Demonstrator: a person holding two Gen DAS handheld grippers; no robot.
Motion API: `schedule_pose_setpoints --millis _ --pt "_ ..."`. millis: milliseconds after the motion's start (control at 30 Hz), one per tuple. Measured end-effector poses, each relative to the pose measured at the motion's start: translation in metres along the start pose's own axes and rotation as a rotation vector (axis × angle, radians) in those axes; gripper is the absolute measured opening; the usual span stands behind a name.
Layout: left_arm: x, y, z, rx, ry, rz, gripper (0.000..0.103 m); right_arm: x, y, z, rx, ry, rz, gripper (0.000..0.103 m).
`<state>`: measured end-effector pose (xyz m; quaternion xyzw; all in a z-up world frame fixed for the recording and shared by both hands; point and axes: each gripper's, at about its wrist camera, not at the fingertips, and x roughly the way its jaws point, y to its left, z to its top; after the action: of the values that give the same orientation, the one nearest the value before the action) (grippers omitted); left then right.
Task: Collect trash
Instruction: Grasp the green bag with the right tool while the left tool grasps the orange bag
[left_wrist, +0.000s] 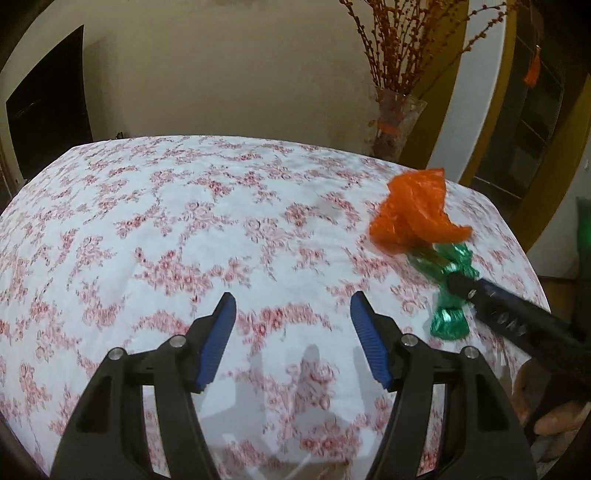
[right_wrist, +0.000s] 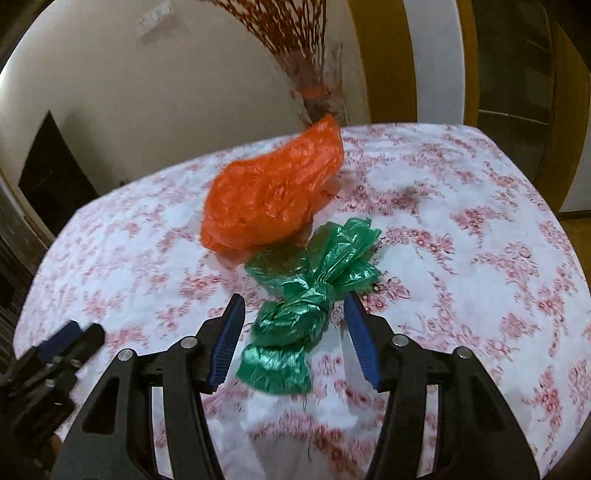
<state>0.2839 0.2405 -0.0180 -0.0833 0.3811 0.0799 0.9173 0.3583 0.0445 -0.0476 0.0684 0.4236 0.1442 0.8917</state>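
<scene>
Two bags on my floral tablecloth (left_wrist: 184, 229).
My right gripper (right_wrist: 293, 325) gapes around the green bag (right_wrist: 295, 325), orange bag (right_wrist: 273, 195) beyond; left gripper (left_wrist: 293, 325) wide, empty; vase (left_wrist: 395, 125) by cream wall (left_wrist: 229, 74).

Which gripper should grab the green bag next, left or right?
Right. The right gripper is open with the green bag already between its fingers. The left gripper is open over bare tablecloth, off to the side.

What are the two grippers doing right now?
Left gripper: open, holding nothing.
Right gripper: open, straddling the green bag, not gripping it.
</scene>
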Motion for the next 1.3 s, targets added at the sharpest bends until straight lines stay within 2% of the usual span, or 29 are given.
schedule_pose_setpoints --millis 33,167,333,467,600,700,767,833,867,933,1033,1300 --pt "0.002 -0.001 0.002 -0.001 -0.002 -0.002 0.064 0.004 -0.001 -0.001 -0.006 0.014 0.000 0.044" --pt "0.012 -0.015 0.015 0.005 -0.005 -0.034 0.068 -0.003 -0.015 -0.011 -0.019 0.016 0.017 0.028" --pt "0.029 -0.051 0.038 0.037 -0.017 -0.091 0.078 -0.029 -0.053 -0.026 0.008 -0.007 -0.024 0.025" --pt "0.052 -0.078 0.060 0.047 -0.001 -0.122 0.083 -0.057 -0.103 -0.038 0.065 -0.036 -0.097 0.025" --pt "0.084 -0.092 0.071 0.036 0.056 -0.111 0.084 -0.079 -0.134 -0.044 0.094 -0.059 -0.144 0.025" --pt "0.109 -0.098 0.066 0.036 0.135 -0.104 0.083 -0.088 -0.145 -0.047 0.097 -0.067 -0.160 0.025" --pt "0.117 -0.101 0.059 0.030 0.165 -0.121 0.078 -0.090 -0.148 -0.049 0.099 -0.067 -0.158 0.025" --pt "0.121 -0.105 0.053 0.026 0.177 -0.138 0.066 -0.090 -0.148 -0.050 0.098 -0.067 -0.157 0.025" --pt "0.119 -0.107 0.052 0.033 0.167 -0.132 0.062 -0.094 -0.149 -0.053 0.096 -0.069 -0.156 0.025" --pt "0.115 -0.114 0.049 0.057 0.158 -0.132 0.046 -0.099 -0.151 -0.055 0.096 -0.073 -0.153 0.025" --pt "0.105 -0.121 0.046 0.076 0.138 -0.119 0.034 -0.110 -0.155 -0.058 0.105 -0.086 -0.150 0.025" --pt "0.066 -0.139 0.024 0.118 0.101 -0.106 0.029 -0.146 -0.169 -0.065 0.136 -0.141 -0.153 0.025"
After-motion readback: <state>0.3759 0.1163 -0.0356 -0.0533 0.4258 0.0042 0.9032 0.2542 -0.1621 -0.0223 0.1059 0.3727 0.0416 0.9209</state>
